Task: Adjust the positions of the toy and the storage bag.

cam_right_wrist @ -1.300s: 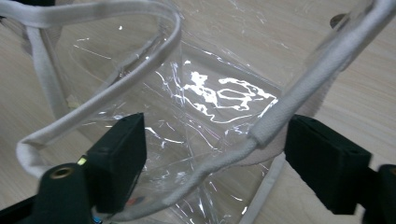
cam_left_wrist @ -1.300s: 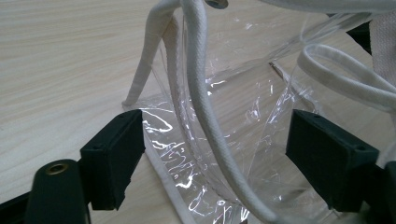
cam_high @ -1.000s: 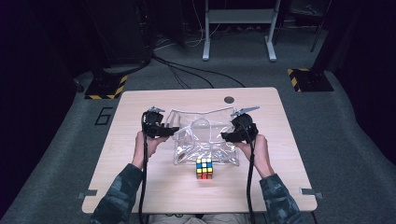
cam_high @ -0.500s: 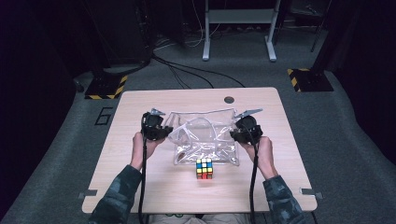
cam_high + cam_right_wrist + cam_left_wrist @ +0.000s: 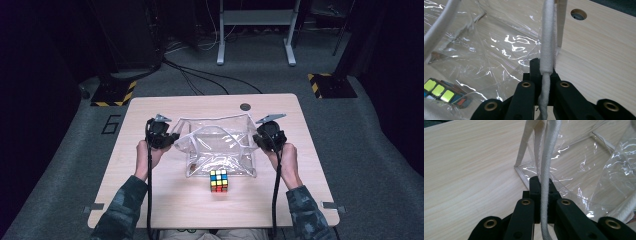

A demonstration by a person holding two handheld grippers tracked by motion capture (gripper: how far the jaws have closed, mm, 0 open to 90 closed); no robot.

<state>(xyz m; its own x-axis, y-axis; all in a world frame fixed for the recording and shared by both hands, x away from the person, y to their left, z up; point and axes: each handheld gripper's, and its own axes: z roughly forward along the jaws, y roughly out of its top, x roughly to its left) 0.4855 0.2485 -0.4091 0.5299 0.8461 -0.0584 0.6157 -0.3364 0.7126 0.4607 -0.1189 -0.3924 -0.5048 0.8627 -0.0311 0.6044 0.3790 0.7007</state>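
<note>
A clear plastic bag (image 5: pixel 220 147) with white rope handles lies spread on the wooden table (image 5: pixel 150 107). My left gripper (image 5: pixel 172 140) is shut on the bag's left rope handle (image 5: pixel 546 170), which runs up between its jaws. At the bag's right side my right gripper (image 5: pixel 257 139) is shut on the other rope handle (image 5: pixel 547 45). Between them the bag's mouth is held stretched. A colourful puzzle cube (image 5: pixel 218 180) stands on the table just in front of the bag, and shows through the plastic as a puzzle cube (image 5: pixel 441 92) in the right gripper view.
A round cable hole (image 5: pixel 245 106) sits near the table's far edge. Black cables trail from both grippers toward the person's forearms at the table's near edge. Beyond the table stand a metal stand (image 5: pixel 255 30) and yellow-black striped floor blocks (image 5: pixel 330 82).
Both grippers have moved apart, the left to the left and the right to the right. The bag's mouth is stretched wider between them. The cube has stayed in place.
</note>
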